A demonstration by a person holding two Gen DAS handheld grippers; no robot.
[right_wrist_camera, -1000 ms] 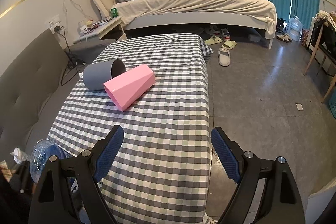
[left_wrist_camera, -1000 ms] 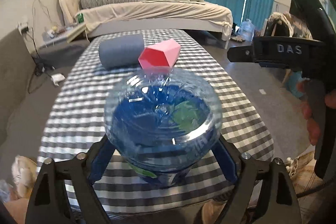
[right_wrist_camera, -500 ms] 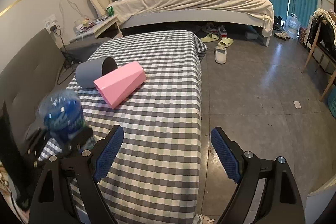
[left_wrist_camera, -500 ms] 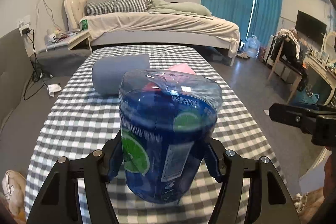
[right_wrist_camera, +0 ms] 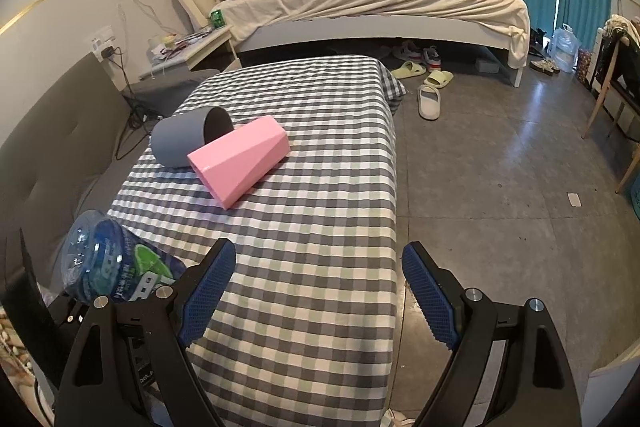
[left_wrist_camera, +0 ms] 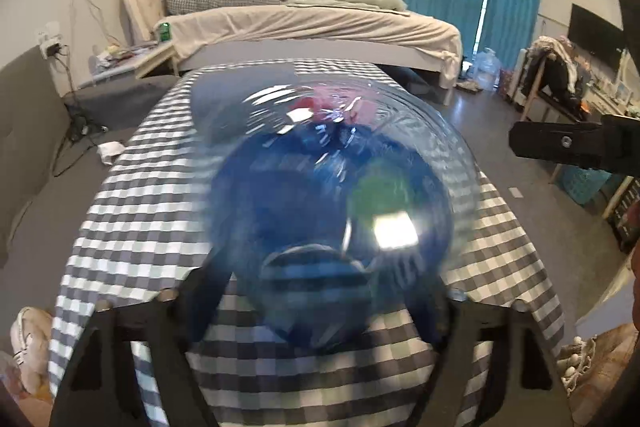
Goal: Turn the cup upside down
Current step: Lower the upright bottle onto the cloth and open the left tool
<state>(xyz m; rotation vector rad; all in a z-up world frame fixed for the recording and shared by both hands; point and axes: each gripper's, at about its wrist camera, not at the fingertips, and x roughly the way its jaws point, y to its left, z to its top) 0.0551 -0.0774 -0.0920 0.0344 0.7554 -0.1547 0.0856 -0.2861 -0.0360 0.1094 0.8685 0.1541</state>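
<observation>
A see-through blue plastic cup [left_wrist_camera: 332, 211] with a green lime label fills the left wrist view, blurred and tipped over. My left gripper [left_wrist_camera: 324, 275] is shut on it, and its fingers are mostly hidden behind the cup. In the right wrist view the same cup [right_wrist_camera: 112, 263] hangs tilted over the table's near left corner, its clear domed end up and to the left. My right gripper [right_wrist_camera: 316, 267] is open and holds nothing, above the near part of the checked table [right_wrist_camera: 320, 327]. Its black body [left_wrist_camera: 572, 147] shows at the right of the left wrist view.
A pink faceted cup [right_wrist_camera: 240, 159] and a grey cup [right_wrist_camera: 184, 139] lie on their sides, touching, in the middle left of the table. Grey sofa [right_wrist_camera: 48, 147] runs along the left. Slippers [right_wrist_camera: 428, 99] lie on the floor before a bed [right_wrist_camera: 380, 3] beyond the table.
Half a second ago the blue cup stood upright in my left gripper; now it is tipped over and motion-blurred. The right gripper has barely moved and stays open.
</observation>
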